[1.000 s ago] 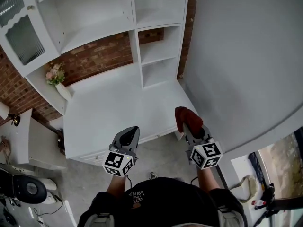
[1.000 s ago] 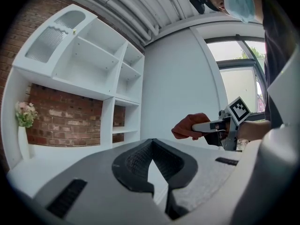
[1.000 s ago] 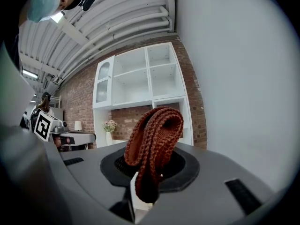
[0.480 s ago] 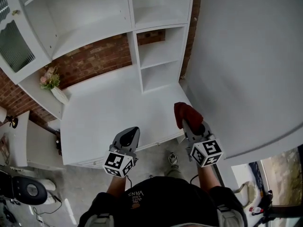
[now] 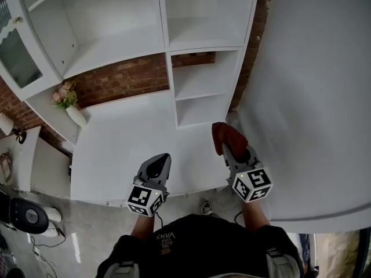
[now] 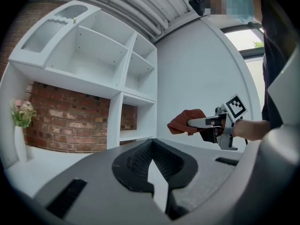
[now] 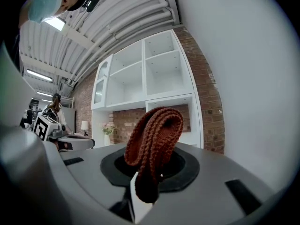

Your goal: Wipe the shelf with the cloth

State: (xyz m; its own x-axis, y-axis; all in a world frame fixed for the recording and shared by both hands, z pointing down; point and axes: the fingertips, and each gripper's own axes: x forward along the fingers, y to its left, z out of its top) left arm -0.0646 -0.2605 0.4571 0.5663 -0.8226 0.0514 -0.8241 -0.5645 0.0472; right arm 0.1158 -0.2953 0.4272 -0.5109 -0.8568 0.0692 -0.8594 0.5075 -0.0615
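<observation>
A rust-red knitted cloth [image 5: 227, 135] is folded over and held up by my right gripper [image 5: 230, 148], which is shut on it above the white counter's front right part. In the right gripper view the cloth [image 7: 153, 143] stands up between the jaws. The white shelf unit [image 5: 203, 106] rises just ahead, its small open compartments nearest the cloth. My left gripper [image 5: 157, 167] hovers over the counter's front edge, shut and holding nothing. The left gripper view shows the right gripper [image 6: 190, 122] carrying the cloth [image 6: 183, 124] off to the right.
A white counter [image 5: 124, 141] runs under the shelf unit against a brick wall [image 5: 124, 80]. A vase of pink flowers [image 5: 68, 101] stands at the counter's back left. A glass-fronted cabinet door [image 5: 20, 51] is at far left. A white wall [image 5: 313, 97] closes the right side.
The view has shifted closer to the shelf unit. Both grippers now sit farther in over the counter, and the right one has carried the cloth nearer the lower compartments.
</observation>
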